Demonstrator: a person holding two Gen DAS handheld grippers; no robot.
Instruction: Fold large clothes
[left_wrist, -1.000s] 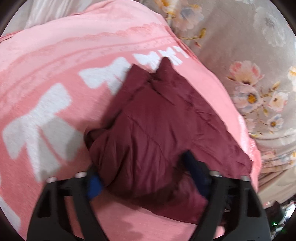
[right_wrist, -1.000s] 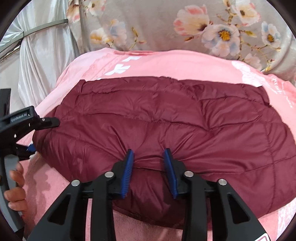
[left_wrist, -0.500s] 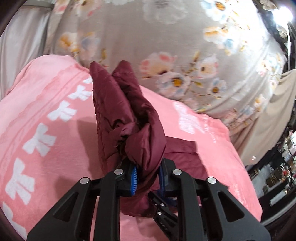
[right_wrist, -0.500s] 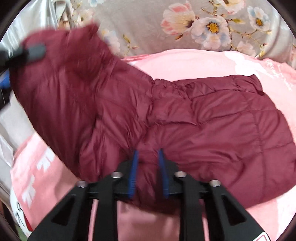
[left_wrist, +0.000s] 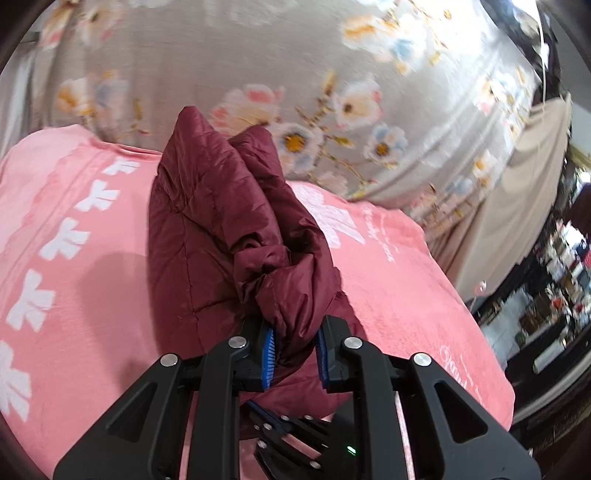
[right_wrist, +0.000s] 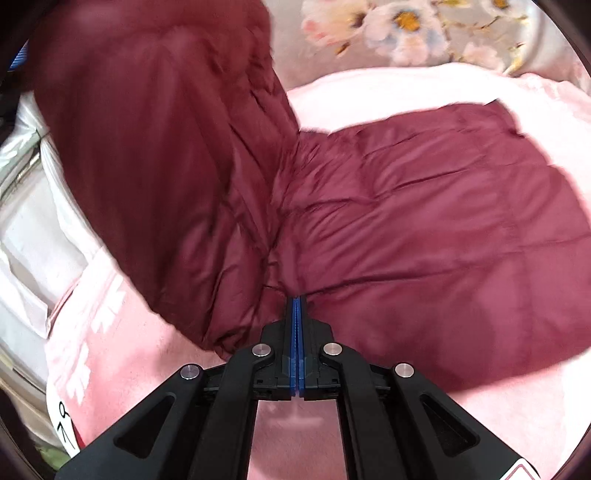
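A maroon quilted puffer jacket (right_wrist: 424, 229) lies on a pink blanket (right_wrist: 140, 373). Its left half (right_wrist: 159, 147) is lifted and stands up over the flat right half. My left gripper (left_wrist: 294, 354) is shut on a bunched edge of the jacket (left_wrist: 229, 236) and holds it up in the air. My right gripper (right_wrist: 297, 314) is shut on the near edge of the jacket at the fold line, low on the blanket. It also shows below the left gripper in the left wrist view (left_wrist: 291, 435).
The pink blanket (left_wrist: 62, 258) with white bow prints covers the bed. A grey floral cover (left_wrist: 332, 92) rises behind it. White bedding (right_wrist: 26, 229) lies at the left. Cluttered shelves (left_wrist: 554, 295) stand beyond the bed's right edge.
My left gripper closed on the jacket's left edge and lifted it up and over toward the right. My right gripper closed fully on the near edge.
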